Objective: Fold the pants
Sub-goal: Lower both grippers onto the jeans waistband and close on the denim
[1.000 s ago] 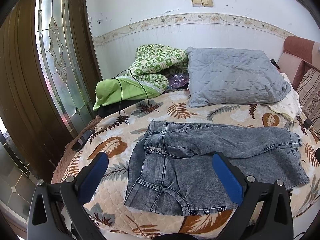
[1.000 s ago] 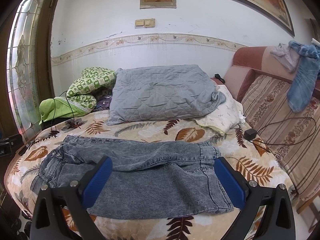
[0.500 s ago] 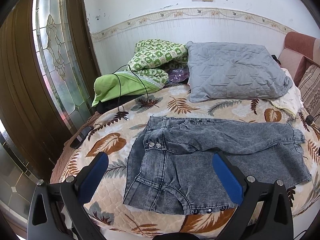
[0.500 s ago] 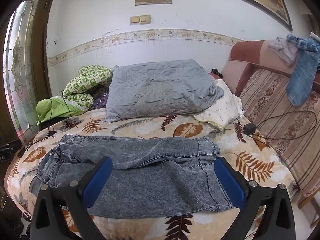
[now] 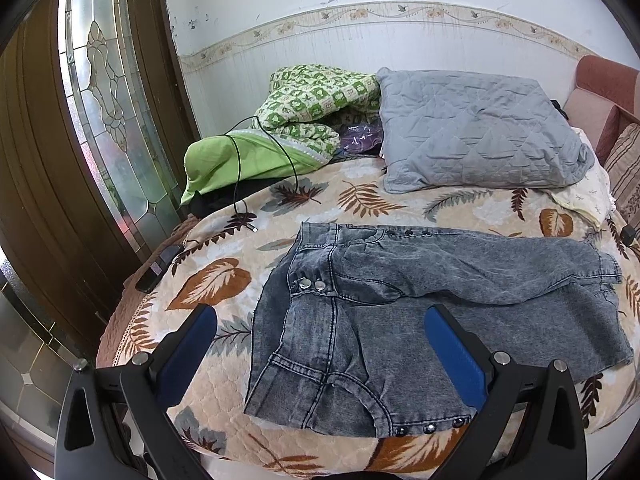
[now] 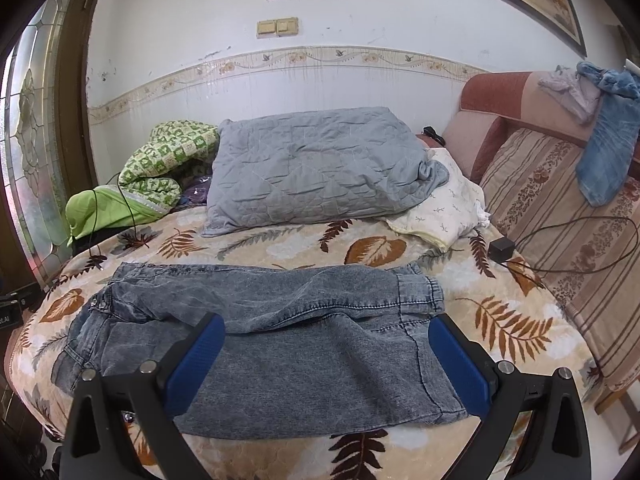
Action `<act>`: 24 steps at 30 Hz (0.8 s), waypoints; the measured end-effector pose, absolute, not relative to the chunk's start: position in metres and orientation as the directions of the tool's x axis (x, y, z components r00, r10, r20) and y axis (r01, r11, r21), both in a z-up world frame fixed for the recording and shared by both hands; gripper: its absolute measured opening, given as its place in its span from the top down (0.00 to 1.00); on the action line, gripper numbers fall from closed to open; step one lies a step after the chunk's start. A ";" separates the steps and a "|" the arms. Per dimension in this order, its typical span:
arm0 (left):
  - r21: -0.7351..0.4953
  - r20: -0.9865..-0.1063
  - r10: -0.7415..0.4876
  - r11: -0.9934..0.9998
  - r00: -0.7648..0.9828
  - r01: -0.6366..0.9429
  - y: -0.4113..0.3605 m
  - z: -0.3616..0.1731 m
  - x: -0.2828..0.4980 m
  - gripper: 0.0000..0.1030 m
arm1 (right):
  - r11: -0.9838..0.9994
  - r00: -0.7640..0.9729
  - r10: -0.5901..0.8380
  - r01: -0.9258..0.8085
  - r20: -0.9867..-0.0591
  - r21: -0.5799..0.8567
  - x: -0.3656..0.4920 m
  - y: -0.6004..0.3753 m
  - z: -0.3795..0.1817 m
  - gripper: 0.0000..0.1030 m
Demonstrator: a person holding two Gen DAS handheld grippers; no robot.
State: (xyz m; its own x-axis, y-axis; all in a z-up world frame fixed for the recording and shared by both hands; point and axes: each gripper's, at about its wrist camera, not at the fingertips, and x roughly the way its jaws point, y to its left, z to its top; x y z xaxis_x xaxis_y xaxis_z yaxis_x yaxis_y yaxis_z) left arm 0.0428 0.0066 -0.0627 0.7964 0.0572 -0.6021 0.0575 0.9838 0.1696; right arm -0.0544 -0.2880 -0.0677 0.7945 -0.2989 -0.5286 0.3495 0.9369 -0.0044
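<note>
A bed with a leaf-print quilt fills the room, backed by a white wall and a stained-glass door on the left. Both the left gripper and the right gripper hang spread wide and empty above the near edge, and over the last second the grey pants have grown slightly in both views as the grippers edge closer, which I read as an approach with no fold begun. The pants lie flat across the quilt, waist left, cuffs right; their near hem is partly masked by the blue pads, and which layer lies on top is hard to tell.
</note>
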 end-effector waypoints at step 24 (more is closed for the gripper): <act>0.152 -0.810 0.088 0.986 0.580 0.064 0.061 -0.118 0.247 0.00 | 0.896 0.617 -0.316 0.444 -0.721 -0.013 0.092 -0.441 -0.115 0.00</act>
State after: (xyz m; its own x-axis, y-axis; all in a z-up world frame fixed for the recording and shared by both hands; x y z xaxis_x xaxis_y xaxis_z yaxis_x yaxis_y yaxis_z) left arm 0.2472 0.0605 -0.1177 0.5797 0.0875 -0.8101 0.0640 0.9863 0.1523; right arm 0.0916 -0.4408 -0.1148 0.6168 -0.3162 -0.7208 0.4439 0.8960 -0.0132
